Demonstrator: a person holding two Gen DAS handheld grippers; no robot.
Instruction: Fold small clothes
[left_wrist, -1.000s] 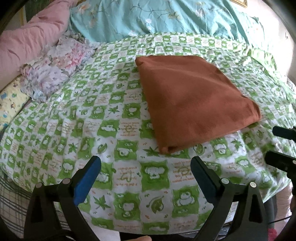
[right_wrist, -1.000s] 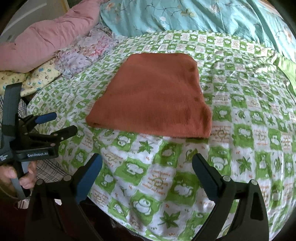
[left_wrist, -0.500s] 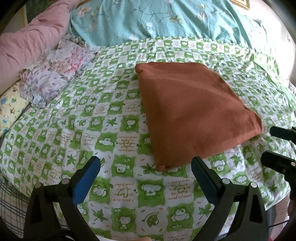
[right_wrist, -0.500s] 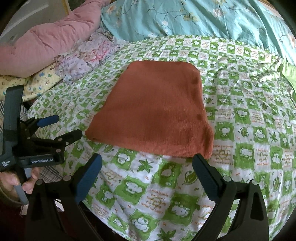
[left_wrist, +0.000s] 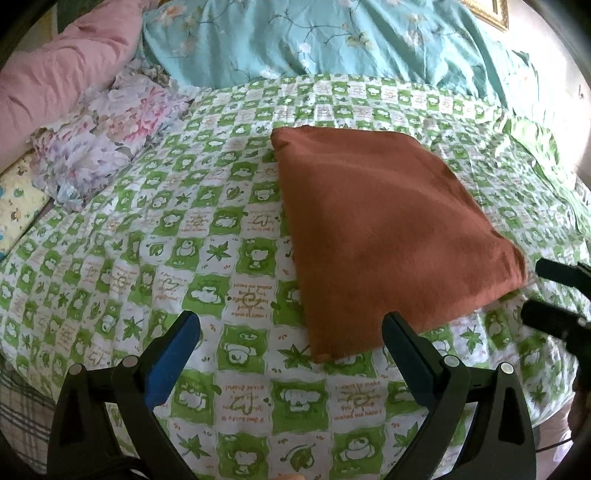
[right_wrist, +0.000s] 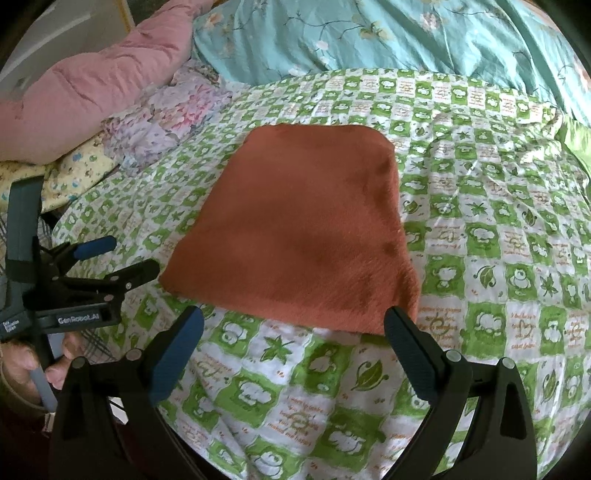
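A rust-brown cloth (left_wrist: 380, 236) lies folded flat in a rectangle on the green-and-white patterned bedspread (left_wrist: 184, 258); it also shows in the right wrist view (right_wrist: 303, 236). My left gripper (left_wrist: 291, 332) is open and empty, hovering just before the cloth's near left corner. My right gripper (right_wrist: 293, 328) is open and empty, hovering just before the cloth's near edge, its right finger by the near right corner. The left gripper shows at the left of the right wrist view (right_wrist: 122, 258), open. The right gripper's fingers (left_wrist: 554, 321) show at the right edge of the left wrist view.
A pile of floral clothes (left_wrist: 107, 147) lies at the left of the bedspread, with a pink quilt (left_wrist: 62, 74) behind it. A turquoise flowered duvet (left_wrist: 332, 40) lies across the back. The bed's near edge drops off just below the grippers.
Both grippers have moved forward toward the folded cloth, which now appears larger and nearer. The cloth itself has not moved. Both grippers stay open.
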